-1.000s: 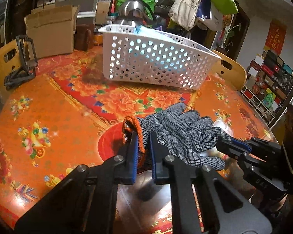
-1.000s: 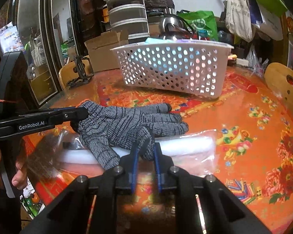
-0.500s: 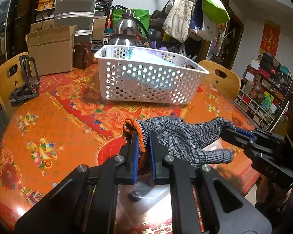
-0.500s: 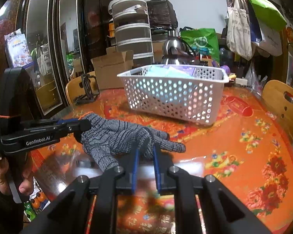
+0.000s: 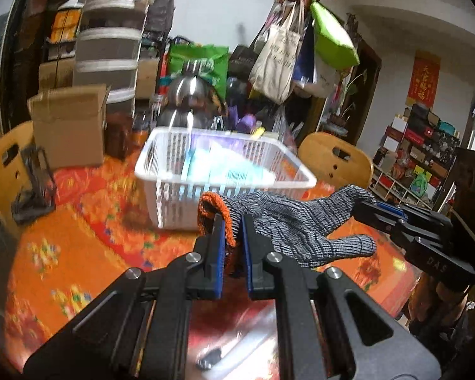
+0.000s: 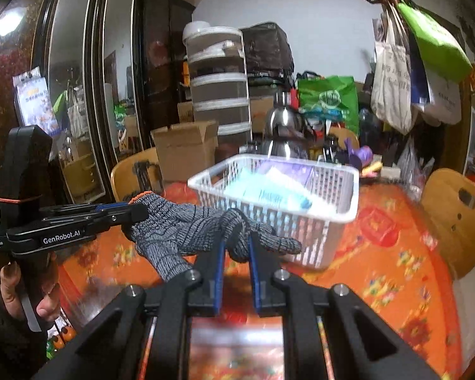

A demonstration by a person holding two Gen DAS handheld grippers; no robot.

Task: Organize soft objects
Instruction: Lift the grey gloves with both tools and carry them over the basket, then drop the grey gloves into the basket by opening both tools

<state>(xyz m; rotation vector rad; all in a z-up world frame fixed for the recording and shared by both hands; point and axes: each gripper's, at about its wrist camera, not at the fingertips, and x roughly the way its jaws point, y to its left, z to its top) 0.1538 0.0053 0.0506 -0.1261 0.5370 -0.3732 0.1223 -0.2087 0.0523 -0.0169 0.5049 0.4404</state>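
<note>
A grey knit glove [image 5: 294, 221] with an orange cuff hangs in the air between my two grippers, above the table. My left gripper [image 5: 231, 221] is shut on the orange cuff. My right gripper [image 6: 236, 243] is shut on a glove finger; it also shows at the right of the left wrist view [image 5: 364, 209]. The glove [image 6: 186, 228] stretches from the left gripper [image 6: 133, 213] to mine in the right wrist view. A white perforated basket [image 5: 224, 174] with blue and purple soft packs stands just behind the glove, also in the right wrist view [image 6: 326, 218].
The round table [image 5: 79, 237] has an orange floral cover. A cardboard box [image 5: 69, 126], a steel kettle [image 5: 190, 98] and stacked containers stand behind the basket. Wooden chairs [image 6: 456, 215] ring the table. A black clamp [image 5: 31, 186] lies at the left edge.
Both grippers have lifted the glove off the table and carried it up toward the basket. The plastic-wrapped white roll beneath it is out of view.
</note>
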